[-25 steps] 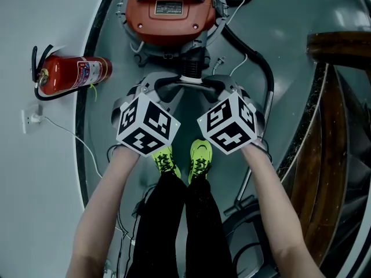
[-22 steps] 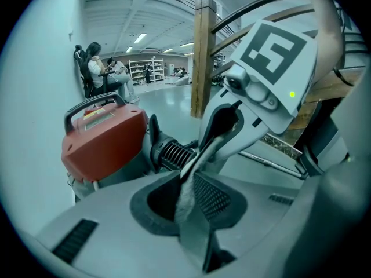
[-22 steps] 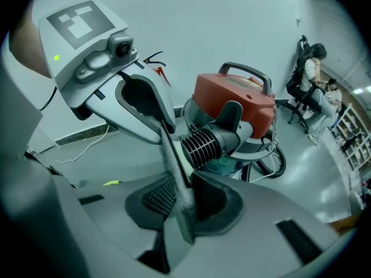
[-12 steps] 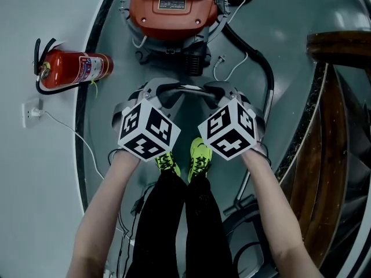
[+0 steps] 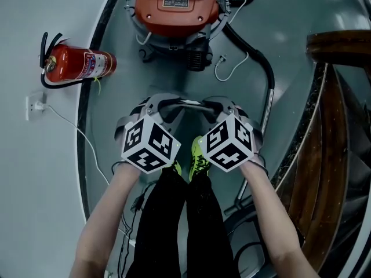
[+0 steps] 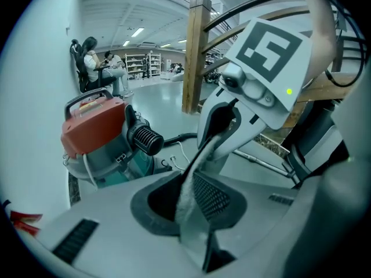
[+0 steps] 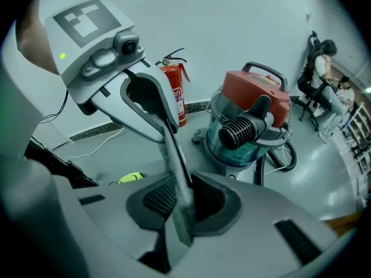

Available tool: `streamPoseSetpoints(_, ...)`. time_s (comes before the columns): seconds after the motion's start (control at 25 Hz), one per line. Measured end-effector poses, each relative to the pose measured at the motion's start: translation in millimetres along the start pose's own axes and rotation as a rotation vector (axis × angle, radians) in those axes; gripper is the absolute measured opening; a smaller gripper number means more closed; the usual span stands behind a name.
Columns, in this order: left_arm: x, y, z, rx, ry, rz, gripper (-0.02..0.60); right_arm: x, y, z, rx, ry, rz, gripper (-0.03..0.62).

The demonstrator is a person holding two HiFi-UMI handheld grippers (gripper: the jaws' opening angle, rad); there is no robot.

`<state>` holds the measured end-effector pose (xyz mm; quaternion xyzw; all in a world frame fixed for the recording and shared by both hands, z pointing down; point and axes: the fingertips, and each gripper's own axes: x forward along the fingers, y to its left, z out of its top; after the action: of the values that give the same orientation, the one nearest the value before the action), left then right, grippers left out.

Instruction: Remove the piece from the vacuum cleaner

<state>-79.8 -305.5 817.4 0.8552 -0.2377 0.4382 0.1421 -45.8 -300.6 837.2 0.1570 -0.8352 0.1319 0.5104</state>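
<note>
The vacuum cleaner (image 5: 177, 7) has an orange lid, a teal drum and a black ribbed port (image 7: 240, 133). It stands on the floor ahead of me, apart from both grippers. A thin flat grey piece (image 5: 184, 103) with a pale fuzzy edge spans the gap between my grippers. My left gripper (image 5: 164, 104) is shut on one end of it (image 6: 194, 178). My right gripper (image 5: 210, 104) is shut on the other end (image 7: 174, 161). In each gripper view the piece runs edge-on from the near pads up into the opposite gripper's jaws (image 6: 217, 135) (image 7: 152, 106).
A red fire extinguisher (image 5: 78, 65) lies left of the vacuum. A wall socket with a white cable (image 5: 33, 106) is further left. A black hose (image 5: 255, 57) curves off to the right past a wooden railing (image 5: 336, 45). My green shoes (image 5: 197, 155) are below the grippers. Seated people (image 6: 104, 65) are far off.
Both grippers, still holding the piece between them, have drawn back from the vacuum cleaner, which now sits higher and further off in the head view.
</note>
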Motion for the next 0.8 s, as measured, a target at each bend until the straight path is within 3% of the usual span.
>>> streamPoseSetpoints(0.8,-8,-45,-31,-0.071,0.046,0.017,0.072,4,46,-23,-0.07,-0.012,0.032,0.067)
